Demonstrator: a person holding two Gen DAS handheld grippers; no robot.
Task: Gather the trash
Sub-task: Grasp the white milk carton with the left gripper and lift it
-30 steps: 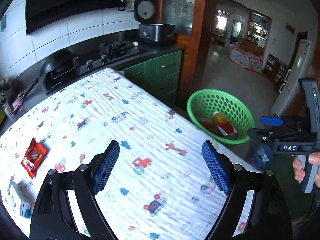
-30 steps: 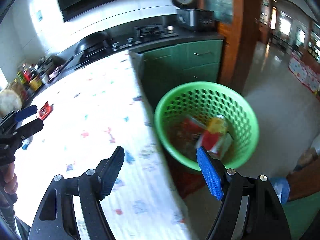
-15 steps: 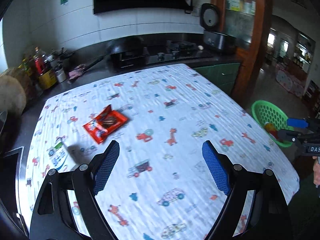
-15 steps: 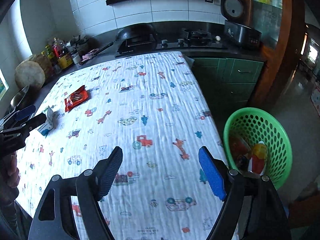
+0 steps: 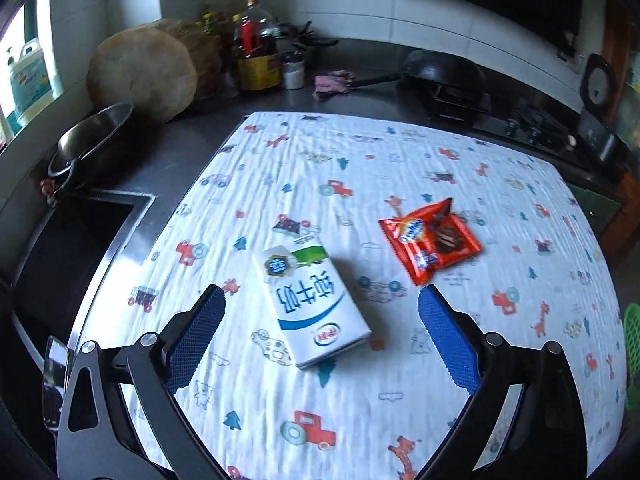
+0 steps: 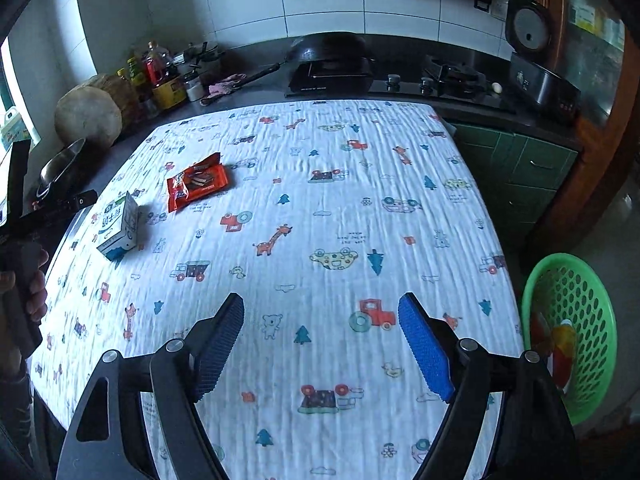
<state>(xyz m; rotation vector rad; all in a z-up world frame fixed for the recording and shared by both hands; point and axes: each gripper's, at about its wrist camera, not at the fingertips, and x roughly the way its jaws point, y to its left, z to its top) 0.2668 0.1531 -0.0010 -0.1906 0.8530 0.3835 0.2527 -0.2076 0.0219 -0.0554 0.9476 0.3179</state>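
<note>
Trash still on the table comes to two pieces: a white-and-blue milk carton [image 5: 314, 304] lying flat on the patterned tablecloth [image 5: 400, 160], and a red snack wrapper [image 5: 430, 242] just beside it, apart from it and nearer the stove side. The left gripper [image 5: 320, 334] hangs over the carton, tilted down at it. Its jaws have just been opening and stand wide apart, the blue pads [image 5: 198, 336] on either side of the carton's near end without touching it — nothing is gripped.

The right gripper [image 6: 322, 344] sits over the near part of the cloth, well away from both pieces. Its jaws have also just been opening; they are apart, with only printed cloth showing between them. From this side the carton [image 6: 118, 224] lies toward the cloth's left edge and the wrapper [image 6: 198, 184] a little beyond it. The person's left hand [image 6: 24, 284] shows at the picture's left edge, wrapped around a dark grip.

On the floor off the table's right corner stands a green perforated basket [image 6: 588, 308] with red and yellow items already inside — what they are is hard to tell. Behind the table runs a dark counter [image 6: 256, 88] with bottles [image 6: 160, 68], a wok [image 6: 328, 50] and a rice cooker [image 6: 540, 72].
</note>
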